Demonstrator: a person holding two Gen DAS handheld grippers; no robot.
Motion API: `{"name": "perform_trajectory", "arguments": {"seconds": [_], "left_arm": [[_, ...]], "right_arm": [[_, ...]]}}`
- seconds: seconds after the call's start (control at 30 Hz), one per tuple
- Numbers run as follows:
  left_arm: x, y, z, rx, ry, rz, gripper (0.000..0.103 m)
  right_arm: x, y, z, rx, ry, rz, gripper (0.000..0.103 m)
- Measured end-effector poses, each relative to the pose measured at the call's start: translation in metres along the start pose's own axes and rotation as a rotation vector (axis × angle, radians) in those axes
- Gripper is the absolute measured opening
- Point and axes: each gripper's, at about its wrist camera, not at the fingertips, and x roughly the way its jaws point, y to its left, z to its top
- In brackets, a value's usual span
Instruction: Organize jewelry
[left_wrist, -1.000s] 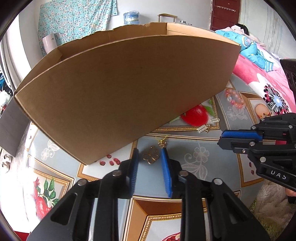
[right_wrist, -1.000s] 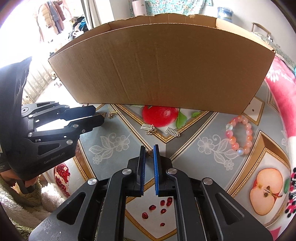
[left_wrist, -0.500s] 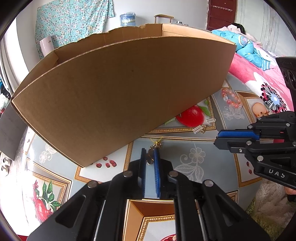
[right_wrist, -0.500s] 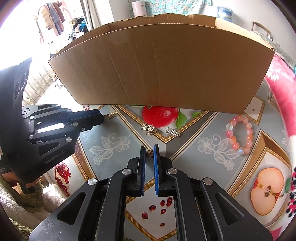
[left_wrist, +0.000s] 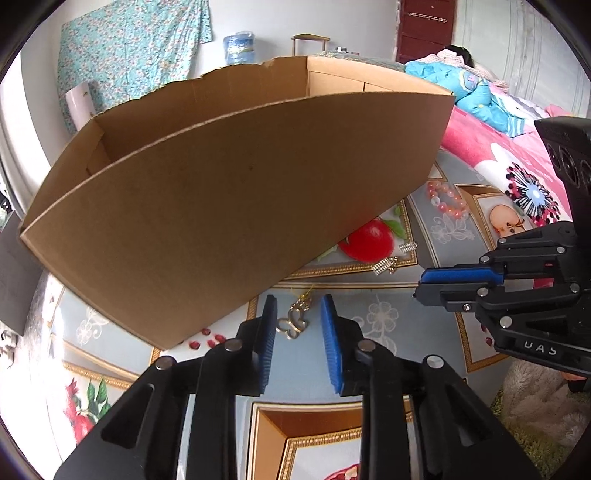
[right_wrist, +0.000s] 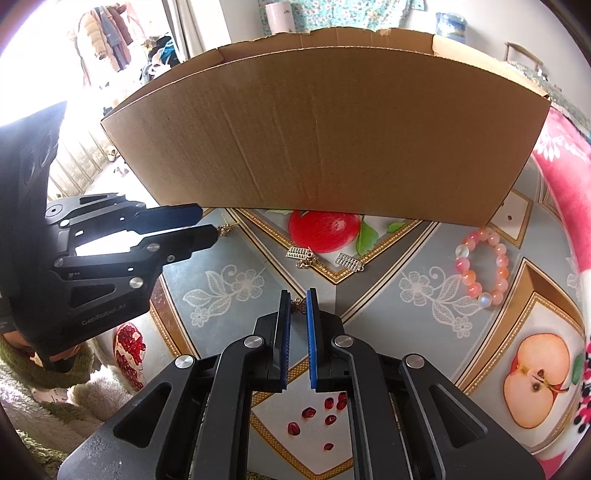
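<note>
The left gripper (left_wrist: 298, 328) has its blue pads (left_wrist: 330, 332) spread a little; its jaws have just been opening, and a gold butterfly charm (left_wrist: 293, 326) lies on the cloth (left_wrist: 384, 314) between them, touching neither pad. A thin gold hook (left_wrist: 306, 295) sticks out from the charm toward the box (left_wrist: 236, 206). The right gripper (right_wrist: 296, 306) has its jaws almost pressed together, and a tiny brown charm (right_wrist: 297, 305) sits right at the tips; I cannot tell if the pads pinch it. In the right view the left gripper's side reads "GenRobot.AI" in small grey letters. In the left view the right gripper's side shows letters like "DAS", but I cannot read them for sure. Two small silver clips (right_wrist: 299, 254) lie just past the right tips, beside a painted red apple (right_wrist: 325, 229). A pink bead bracelet (right_wrist: 482, 266) lies farther to the right, near the box's corner. The big brown box stands open at the top, behind all the jewelry. The cloth is grey-blue with white flowers, gold frames, red seeds and a cut apple picture. A fuzzy green sleeve (right_wrist: 22, 362) shows under the left gripper.
</note>
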Motion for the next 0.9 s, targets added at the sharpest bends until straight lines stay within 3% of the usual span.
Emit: {"name": "perform_trajectory", "arguments": {"seconds": [0.33,0.57,0.9], "left_arm": [[0.005,0.009,0.000,-0.027,0.051,-0.046,0.024],[0.000,0.009,-0.003,-0.076,0.097,-0.155,0.024],[0.003,-0.003,0.000,0.019,0.067,-0.039,0.024]], "right_arm": [[0.000,0.000,0.000,0.004,-0.001,0.002,0.006],[0.000,0.000,0.000,0.004,-0.001,0.002,0.006],[-0.002,0.001,0.001,0.001,-0.003,-0.002,0.006]]}}
